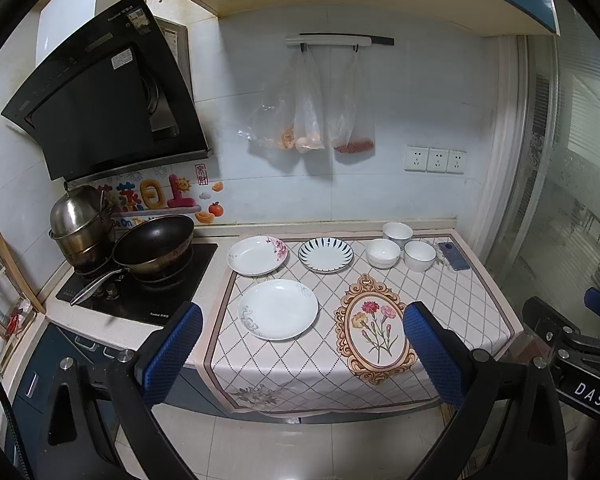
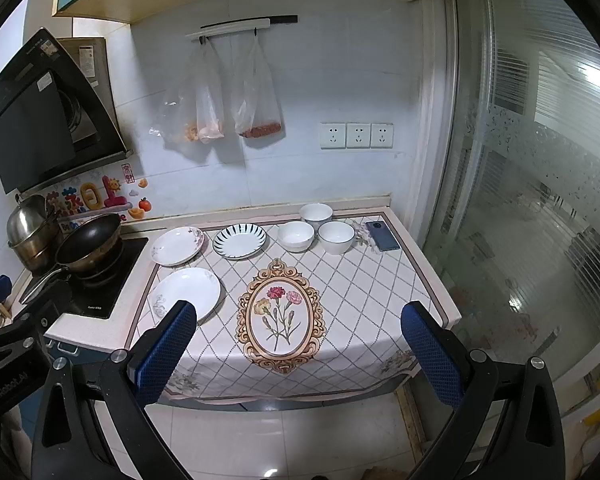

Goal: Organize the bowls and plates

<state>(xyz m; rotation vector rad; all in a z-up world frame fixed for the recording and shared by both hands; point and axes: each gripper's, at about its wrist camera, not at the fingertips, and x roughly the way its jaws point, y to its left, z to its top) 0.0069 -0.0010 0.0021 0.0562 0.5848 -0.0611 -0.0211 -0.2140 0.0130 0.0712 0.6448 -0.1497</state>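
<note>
Three plates lie on the cloth-covered counter: a white plate (image 1: 278,309) (image 2: 186,294) nearest me, a flowered plate (image 1: 257,255) (image 2: 177,245) behind it, and a blue-striped plate (image 1: 325,255) (image 2: 239,240) to its right. Three white bowls (image 1: 383,253) (image 1: 419,255) (image 1: 397,234) (image 2: 295,236) (image 2: 336,237) (image 2: 316,213) cluster at the back right. My left gripper (image 1: 302,354) and right gripper (image 2: 296,352) are both open and empty, held in front of the counter's near edge, apart from everything.
A stove with a black pan (image 1: 153,243) and a steel pot (image 1: 80,220) stands at the left. A blue phone (image 1: 454,255) lies right of the bowls. Plastic bags (image 1: 308,112) hang on the wall. A glass door (image 2: 540,200) bounds the right side.
</note>
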